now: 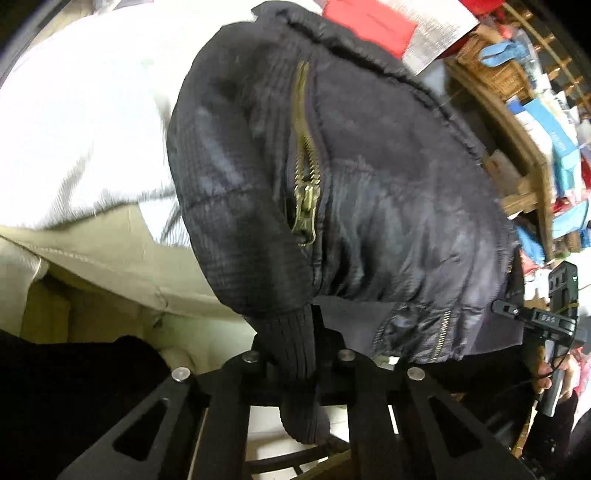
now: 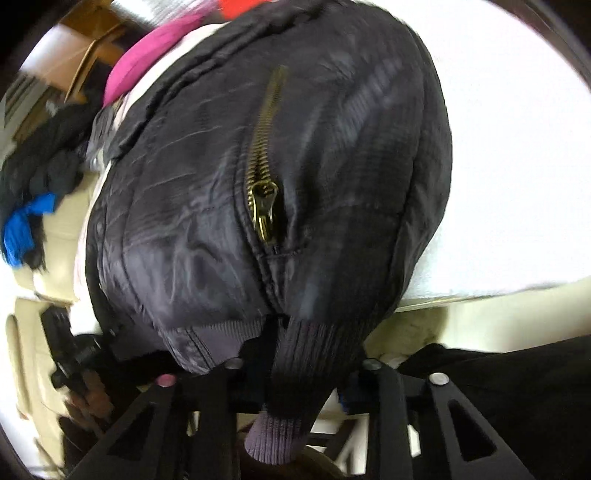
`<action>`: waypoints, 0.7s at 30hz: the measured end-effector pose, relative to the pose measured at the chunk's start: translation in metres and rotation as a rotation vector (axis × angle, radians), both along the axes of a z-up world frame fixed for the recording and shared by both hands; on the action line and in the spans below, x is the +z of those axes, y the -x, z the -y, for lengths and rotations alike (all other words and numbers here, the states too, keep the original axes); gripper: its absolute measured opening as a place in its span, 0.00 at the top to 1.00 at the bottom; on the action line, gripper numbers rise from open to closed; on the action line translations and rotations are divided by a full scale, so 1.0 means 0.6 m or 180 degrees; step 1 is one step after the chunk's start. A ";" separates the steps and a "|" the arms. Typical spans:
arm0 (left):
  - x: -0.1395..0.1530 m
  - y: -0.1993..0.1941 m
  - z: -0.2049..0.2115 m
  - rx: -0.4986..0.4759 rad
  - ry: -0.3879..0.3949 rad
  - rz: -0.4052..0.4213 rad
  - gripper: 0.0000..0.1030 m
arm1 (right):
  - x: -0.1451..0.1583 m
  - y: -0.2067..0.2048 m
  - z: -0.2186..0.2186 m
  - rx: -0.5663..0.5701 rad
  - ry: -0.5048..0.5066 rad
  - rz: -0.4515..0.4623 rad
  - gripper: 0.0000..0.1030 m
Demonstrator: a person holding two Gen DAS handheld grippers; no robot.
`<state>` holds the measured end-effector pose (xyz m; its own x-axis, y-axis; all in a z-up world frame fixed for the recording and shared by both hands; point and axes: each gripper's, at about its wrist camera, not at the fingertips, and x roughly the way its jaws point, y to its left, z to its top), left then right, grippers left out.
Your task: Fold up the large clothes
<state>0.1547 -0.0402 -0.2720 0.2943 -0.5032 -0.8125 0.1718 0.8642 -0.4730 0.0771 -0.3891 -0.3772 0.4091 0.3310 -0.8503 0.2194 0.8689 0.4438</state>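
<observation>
A dark navy padded jacket [image 1: 369,184] with a brass pocket zip [image 1: 304,206] lies on a white surface and fills the left wrist view. My left gripper [image 1: 295,332] is shut on one ribbed knit cuff [image 1: 299,369], which hangs down between its fingers. The right wrist view shows the same jacket [image 2: 203,184] from the other side, with another brass zip puller [image 2: 264,210]. My right gripper [image 2: 306,343] is shut on the other ribbed cuff [image 2: 295,369], beside the ribbed hem [image 2: 210,332]. The fingertips are hidden by cloth in both views.
A white cloth [image 1: 74,129] covers a beige cushioned edge [image 1: 110,258]. Wooden shelves [image 1: 517,129] with boxes stand behind, and something red [image 1: 369,22] lies past the collar. A pink garment [image 2: 147,59] and a dark pile with blue [image 2: 33,192] lie at the left. A hand [image 1: 546,373] shows at right.
</observation>
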 end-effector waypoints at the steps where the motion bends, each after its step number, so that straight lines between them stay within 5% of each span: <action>1: 0.008 -0.009 0.002 -0.0027 0.0043 0.0041 0.90 | 0.008 0.005 0.002 0.0008 -0.0028 0.0048 0.75; 5: 0.003 -0.012 0.002 -0.0037 0.0044 -0.0036 0.87 | -0.003 0.013 0.018 -0.0019 -0.0215 0.0006 0.75; 7: -0.011 -0.024 0.001 0.0008 0.0015 -0.0200 0.60 | -0.028 0.008 0.022 -0.0083 -0.0257 -0.0177 0.72; 8: -0.022 -0.029 0.001 0.0034 0.0022 -0.0295 0.32 | -0.035 0.006 0.018 -0.0108 -0.0284 -0.0265 0.71; 9: -0.032 -0.033 0.002 0.0081 0.0005 -0.0362 0.19 | -0.049 0.000 0.016 -0.0108 -0.0314 -0.0385 0.64; 10: -0.039 -0.033 0.004 0.0110 -0.0017 -0.0388 0.19 | -0.057 -0.008 0.010 -0.0090 -0.0334 -0.0457 0.54; 11: -0.046 -0.038 0.007 0.0103 -0.0026 -0.0437 0.19 | -0.065 -0.013 0.006 -0.0043 -0.0359 -0.0498 0.31; 13: -0.055 -0.042 0.016 0.0040 0.0039 -0.0527 0.19 | -0.072 -0.021 -0.001 0.0009 -0.0319 -0.0475 0.27; 14: -0.057 -0.043 0.019 0.0011 0.0065 -0.0543 0.21 | -0.072 -0.022 -0.002 -0.0002 -0.0287 -0.0397 0.31; 16: -0.055 -0.041 0.025 -0.0084 0.0129 -0.0498 0.45 | -0.065 -0.023 -0.010 0.0039 -0.0302 -0.0258 0.55; 18: -0.046 -0.034 0.031 -0.0184 0.0115 -0.0405 0.83 | -0.051 -0.019 -0.020 0.0116 -0.0164 -0.0230 0.77; 21: -0.024 -0.021 0.031 -0.0255 0.0133 -0.0267 0.92 | -0.018 -0.001 -0.028 0.0224 -0.0023 -0.0176 0.83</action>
<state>0.1673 -0.0587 -0.2862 0.1836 -0.5564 -0.8104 0.1979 0.8285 -0.5239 0.0776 -0.3722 -0.3879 0.3371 0.3636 -0.8684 0.1822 0.8797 0.4391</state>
